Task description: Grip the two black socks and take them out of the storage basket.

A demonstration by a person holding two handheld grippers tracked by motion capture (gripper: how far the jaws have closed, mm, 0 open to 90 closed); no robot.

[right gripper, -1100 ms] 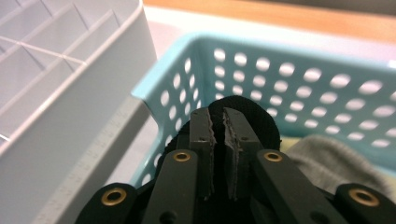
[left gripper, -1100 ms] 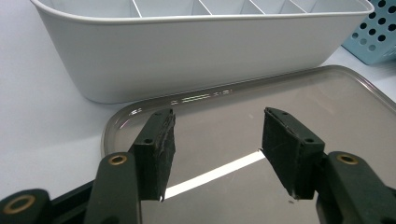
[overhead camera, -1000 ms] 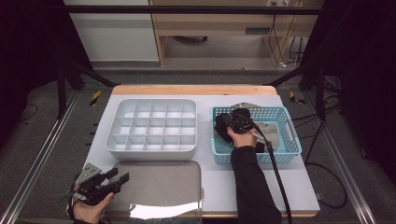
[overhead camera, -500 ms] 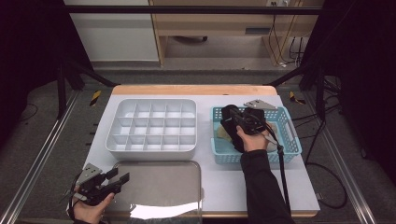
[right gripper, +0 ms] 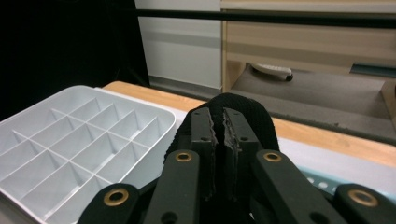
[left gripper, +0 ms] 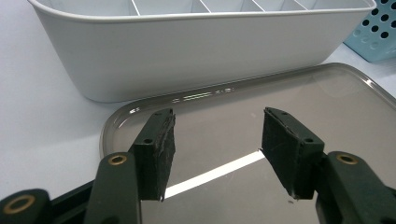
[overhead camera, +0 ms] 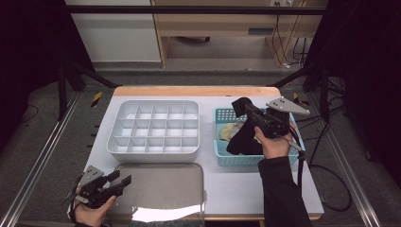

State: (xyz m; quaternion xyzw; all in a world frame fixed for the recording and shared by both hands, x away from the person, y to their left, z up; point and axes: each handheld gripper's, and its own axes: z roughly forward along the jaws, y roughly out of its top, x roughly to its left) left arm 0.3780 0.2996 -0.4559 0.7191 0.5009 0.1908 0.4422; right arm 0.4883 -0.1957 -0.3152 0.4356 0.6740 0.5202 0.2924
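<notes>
High view shows the right tongs (overhead camera: 247, 109) up over the blue basket (overhead camera: 222, 155), and they have pinched a black sock (overhead camera: 241, 137). A second ago those tongs were low down inside the basket, and the sock lay bunched up in there. Now the hand has gone up and a bit to the side. The sock hangs long and loose from the tongs, and its bottom end still dips into the basket. Something pale and yellowish (overhead camera: 228, 131) is left in the basket beside it.

Right gripper view shows the same tongs (right gripper: 218, 128) squeezed almost all the way together, with black cloth (right gripper: 252, 112) bulging out around the tips. So the grab looks like it worked, and the sock is coming out.

Next to the basket sits the white tray with many little boxes (overhead camera: 153, 126). I think the sock may go there, but that is a guess.

Down at the near edge of the table (overhead camera: 236, 182), the left tongs (overhead camera: 120, 181) have not moved at all. Left gripper view shows them (left gripper: 217, 135) wide open with nothing in them, waiting just above the shiny metal tray (left gripper: 355, 135).
</notes>
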